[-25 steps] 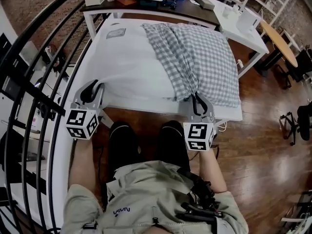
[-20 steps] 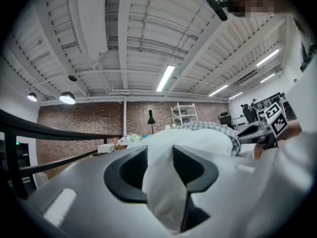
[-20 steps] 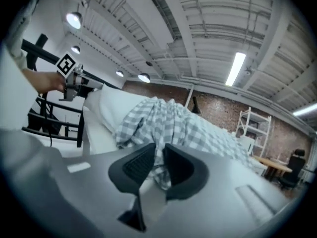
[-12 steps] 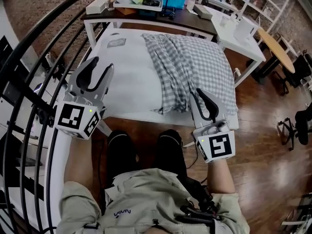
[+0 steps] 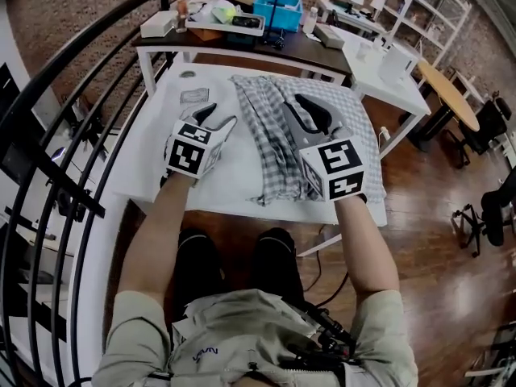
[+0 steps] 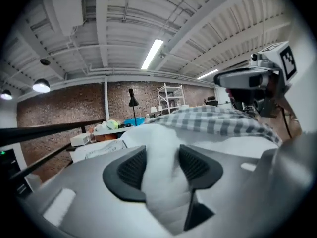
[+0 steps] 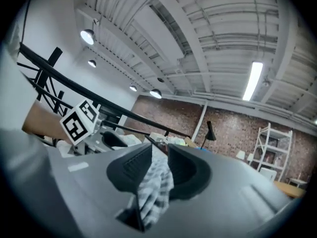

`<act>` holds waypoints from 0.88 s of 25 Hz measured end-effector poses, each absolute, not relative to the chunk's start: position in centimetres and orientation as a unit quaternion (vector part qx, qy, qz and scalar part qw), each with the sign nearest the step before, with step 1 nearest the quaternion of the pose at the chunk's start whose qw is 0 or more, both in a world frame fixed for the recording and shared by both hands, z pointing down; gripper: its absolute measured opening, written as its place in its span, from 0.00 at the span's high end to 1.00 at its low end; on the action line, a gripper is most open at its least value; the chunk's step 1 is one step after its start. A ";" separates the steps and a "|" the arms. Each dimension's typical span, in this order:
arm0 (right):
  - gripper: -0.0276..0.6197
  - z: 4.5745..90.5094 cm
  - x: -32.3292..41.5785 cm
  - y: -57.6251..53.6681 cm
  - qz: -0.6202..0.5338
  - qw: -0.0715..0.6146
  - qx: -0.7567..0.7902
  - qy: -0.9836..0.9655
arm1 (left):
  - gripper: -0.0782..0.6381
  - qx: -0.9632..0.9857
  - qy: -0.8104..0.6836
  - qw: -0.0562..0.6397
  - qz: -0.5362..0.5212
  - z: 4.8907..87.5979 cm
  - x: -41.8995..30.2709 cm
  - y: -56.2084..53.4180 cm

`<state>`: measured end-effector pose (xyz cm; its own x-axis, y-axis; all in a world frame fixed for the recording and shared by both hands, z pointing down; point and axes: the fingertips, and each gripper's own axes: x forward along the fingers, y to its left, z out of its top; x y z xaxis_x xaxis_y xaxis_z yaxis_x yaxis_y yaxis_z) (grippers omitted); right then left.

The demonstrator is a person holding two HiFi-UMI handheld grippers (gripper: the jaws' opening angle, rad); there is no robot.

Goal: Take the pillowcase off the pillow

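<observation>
Seen from above, a person in a pale top reaches both forearms out over a white table (image 5: 193, 205). The left gripper (image 5: 218, 119) is over the bare left part of a white pillow (image 5: 234, 164). Its jaws stand wide apart and have just been opening. In the left gripper view the pillow's smooth white bulge fills the gap between the pads, but no squeeze shows. The right gripper (image 5: 298, 105) is held just above the grey-and-white checked pillowcase (image 5: 274, 147). In the right gripper view its jaws are close together on a bunched strip of that checked cloth, which hangs down from the pads toward the camera. These jaws have just been opening as well. The pillow lies flat and takes up most of the table. The pillowcase covers its right part only, gathered into long rumpled folds that run from near to far. Its loose left edge crosses the middle of the pillow and ends in a crumpled corner near the table's front edge. Beyond stands a dark table (image 5: 266, 47) that carries a blue bin (image 5: 282, 8).
</observation>
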<state>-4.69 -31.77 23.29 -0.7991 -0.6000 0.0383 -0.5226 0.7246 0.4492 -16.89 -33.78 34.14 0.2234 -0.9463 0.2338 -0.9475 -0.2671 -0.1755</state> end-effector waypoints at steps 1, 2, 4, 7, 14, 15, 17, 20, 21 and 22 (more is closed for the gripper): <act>0.80 23.4 -5.3 -32.1 -0.214 0.097 0.300 -0.924 | 0.62 0.786 -0.600 0.002 0.148 34.9 -16.1 -33.3; 0.79 23.5 -5.9 -32.4 -0.212 0.102 0.297 -0.925 | 0.68 0.788 -0.595 -0.010 0.156 35.6 -15.2 -32.7; 0.75 23.9 -7.1 -33.3 -0.206 0.115 0.293 -0.926 | 0.79 0.784 -0.592 -0.050 0.177 36.7 -13.6 -31.5; 0.65 24.3 -8.5 -35.3 -0.211 0.134 0.316 -0.915 | 0.84 0.779 -0.596 -0.094 0.171 37.3 -12.3 -29.8; 0.88 29.1 -8.9 -39.6 -0.233 0.268 0.367 -0.860 | 0.87 0.779 -0.592 -0.169 0.121 33.7 -12.7 -25.3; 0.93 28.7 -8.2 -40.3 -0.252 0.273 0.386 -0.844 | 0.87 0.781 -0.588 -0.173 0.120 33.0 -13.0 -24.7; 0.93 27.5 -5.9 -42.0 -0.280 0.280 0.425 -0.814 | 0.87 0.786 -0.580 -0.180 0.118 31.1 -14.1 -23.7; 0.93 25.8 -1.1 -45.3 -0.257 0.278 0.477 -0.793 | 0.87 0.790 -0.571 -0.191 0.113 28.5 -15.4 -22.5; 0.93 25.4 0.6 -46.2 -0.251 0.280 0.495 -0.783 | 0.87 0.790 -0.569 -0.196 0.116 28.1 -15.6 -22.3; 0.93 25.2 2.2 -47.0 -0.252 0.287 0.511 -0.770 | 0.87 0.789 -0.568 -0.200 0.121 28.2 -15.9 -22.1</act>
